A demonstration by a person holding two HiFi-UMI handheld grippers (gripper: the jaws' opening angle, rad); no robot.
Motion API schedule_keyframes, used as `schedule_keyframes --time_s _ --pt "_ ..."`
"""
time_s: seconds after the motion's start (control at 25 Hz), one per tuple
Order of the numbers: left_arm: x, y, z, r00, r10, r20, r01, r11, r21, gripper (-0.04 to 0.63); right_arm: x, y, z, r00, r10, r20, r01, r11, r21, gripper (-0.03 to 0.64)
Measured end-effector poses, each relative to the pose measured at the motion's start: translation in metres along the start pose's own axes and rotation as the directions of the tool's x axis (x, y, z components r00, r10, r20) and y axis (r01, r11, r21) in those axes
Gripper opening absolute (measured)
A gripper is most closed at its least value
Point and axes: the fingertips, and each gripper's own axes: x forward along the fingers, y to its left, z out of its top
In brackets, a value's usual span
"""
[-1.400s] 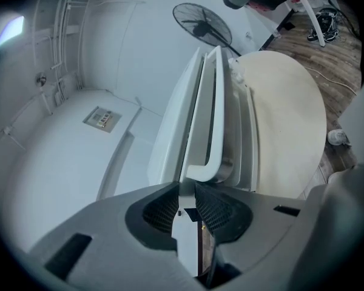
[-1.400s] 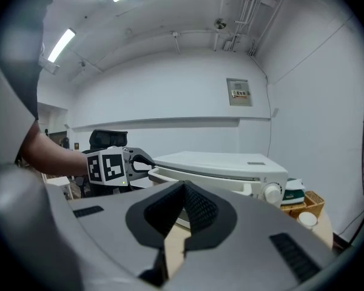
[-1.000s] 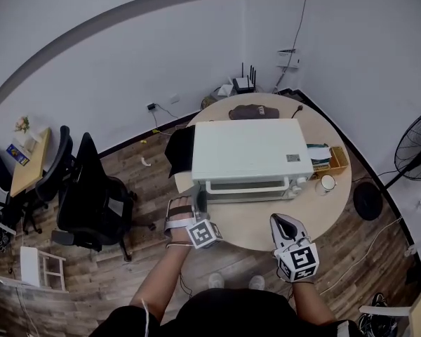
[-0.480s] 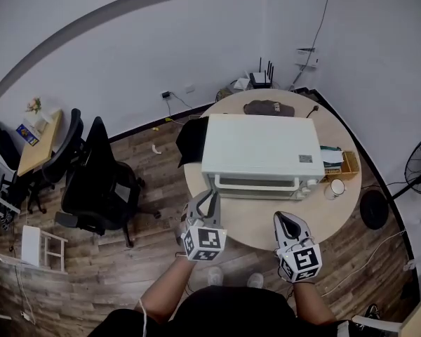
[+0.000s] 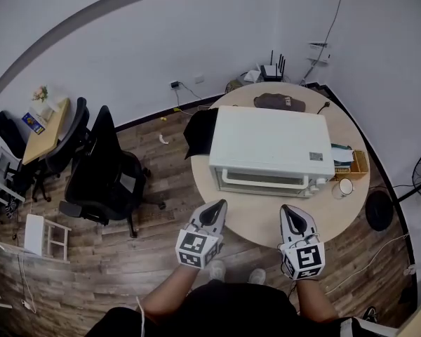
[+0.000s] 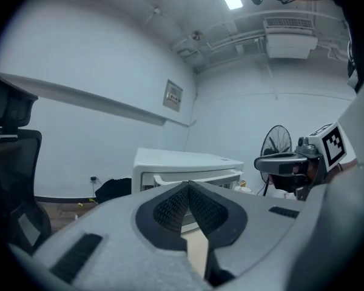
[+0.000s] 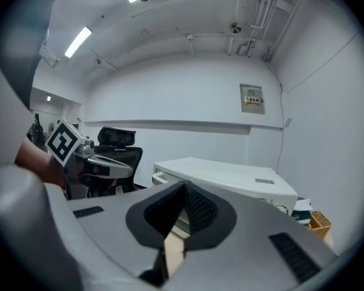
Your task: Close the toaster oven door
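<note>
- Round table (image 5: 256, 225), centre-right of the head view, carries the toaster oven (image 5: 270, 140), which fills most of the top.
- Oven door (image 5: 261, 181) looks upright against the front face, with the handle bar (image 5: 228, 182) along its upper edge. Judged shut or very nearly; no gap can be made out from these views.
- Step in hand, as judged: confirm closure. If slack remains, press mid-span on the handle bar, straight toward the oven's back, gently enough that the oven does not slide on the table.
- Orientation: the long axis runs left to right across the frame, right end slightly lower. The door faces the bottom of the frame, toward the person; knobs sit at the front's right end.
- Left gripper (image 5: 213, 210): jaws pad to pad, nothing between them, tip at the table's near edge, apart from the oven.
- Right gripper (image 5: 292, 212): jaws likewise together, empty, over the near edge.
- Mug (image 5: 345, 187) just right of the oven; office chair (image 5: 102, 168) at left of frame.
</note>
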Motion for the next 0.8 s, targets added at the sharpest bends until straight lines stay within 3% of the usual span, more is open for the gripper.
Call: schedule_keyframes --time_s 0.8 --pt "0.001 -0.012 0.003 1.000 -0.017 0.022 0.016 1.000 0.016 0.008 0.003 -0.016 0.017 0.997 -0.025 0.077 0.022 0.999 0.039 -0.003"
